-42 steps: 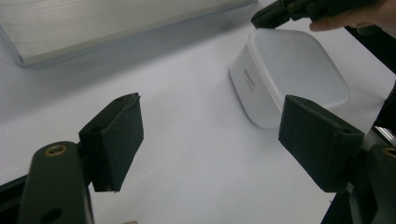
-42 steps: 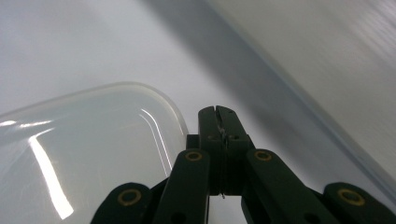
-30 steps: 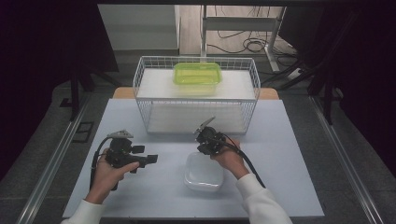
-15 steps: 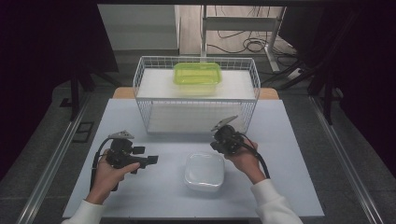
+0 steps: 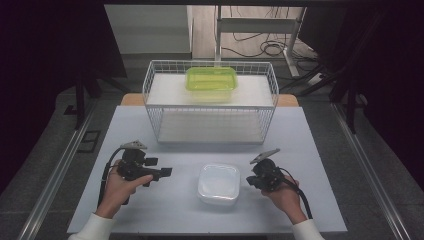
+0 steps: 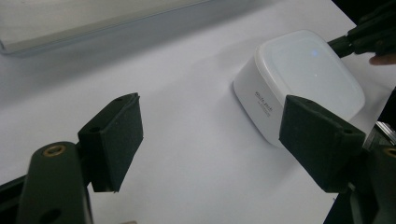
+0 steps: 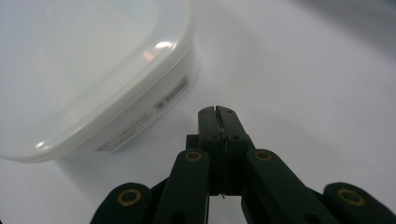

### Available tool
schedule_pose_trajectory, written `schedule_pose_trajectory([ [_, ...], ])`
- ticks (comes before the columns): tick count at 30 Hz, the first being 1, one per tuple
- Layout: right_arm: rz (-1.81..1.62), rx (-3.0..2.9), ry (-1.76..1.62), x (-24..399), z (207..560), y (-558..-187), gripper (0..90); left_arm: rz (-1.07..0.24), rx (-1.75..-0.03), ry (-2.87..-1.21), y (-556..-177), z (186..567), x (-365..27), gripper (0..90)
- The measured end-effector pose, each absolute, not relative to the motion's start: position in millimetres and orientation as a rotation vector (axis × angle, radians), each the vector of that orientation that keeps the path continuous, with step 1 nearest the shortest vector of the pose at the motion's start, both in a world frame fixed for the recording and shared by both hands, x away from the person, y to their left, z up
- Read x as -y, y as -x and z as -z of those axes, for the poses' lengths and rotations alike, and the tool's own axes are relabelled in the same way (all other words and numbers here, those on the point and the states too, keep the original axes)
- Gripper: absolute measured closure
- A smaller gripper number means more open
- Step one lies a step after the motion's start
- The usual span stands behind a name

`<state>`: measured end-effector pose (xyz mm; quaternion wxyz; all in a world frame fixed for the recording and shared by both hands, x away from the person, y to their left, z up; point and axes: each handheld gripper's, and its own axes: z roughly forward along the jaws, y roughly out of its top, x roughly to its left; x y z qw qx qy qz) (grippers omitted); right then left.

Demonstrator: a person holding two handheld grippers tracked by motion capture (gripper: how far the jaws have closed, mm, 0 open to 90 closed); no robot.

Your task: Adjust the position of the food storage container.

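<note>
The white lidded container (image 5: pixel 218 183) sits on the pale table (image 5: pixel 320 150) between the two hands, nearer the person than the wire basket (image 5: pixel 210 107), which holds a green-lidded box (image 5: pixel 211 80) at its far side. The left gripper (image 5: pixel 162 172) has its jaws spread wide, and in the left gripper view the container (image 6: pixel 299 79) lies ahead and off toward the right-hand jaw, not between the two; a clear stretch of table separates them. The right gripper (image 5: pixel 251 180) is pressed shut on nothing, its tips meeting in a thin seam in the right gripper view (image 7: pixel 217 114), and the container's near wall (image 7: pixel 140 114) stands just beside and to the left of those tips, apart from them by a narrow strip of table (whether it brushes the wall further down I cannot tell). The container is close to square with rounded corners, so no side offers a clearly longer axis. The right gripper is plainly the nearer one, though shut; the left one is ready to take hold but would probably need to travel toward the container and swing until a wall or the rim lies between its jaws
</note>
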<state>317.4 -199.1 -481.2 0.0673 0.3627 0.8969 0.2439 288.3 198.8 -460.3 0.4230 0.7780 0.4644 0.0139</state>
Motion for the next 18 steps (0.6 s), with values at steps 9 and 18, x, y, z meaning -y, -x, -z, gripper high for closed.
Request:
schedule_pose_trajectory([
  [9, -0.676, -2.737, -1.033, 173, 483, -314, 89.3, -0.041, -1.161, -1.946, -287, 459, -201, 20.5],
  [18, -0.706, -2.754, -0.997, 152, 483, -317, 89.3, -0.042, -1.164, -1.949, -286, 460, -201, 20.3],
])
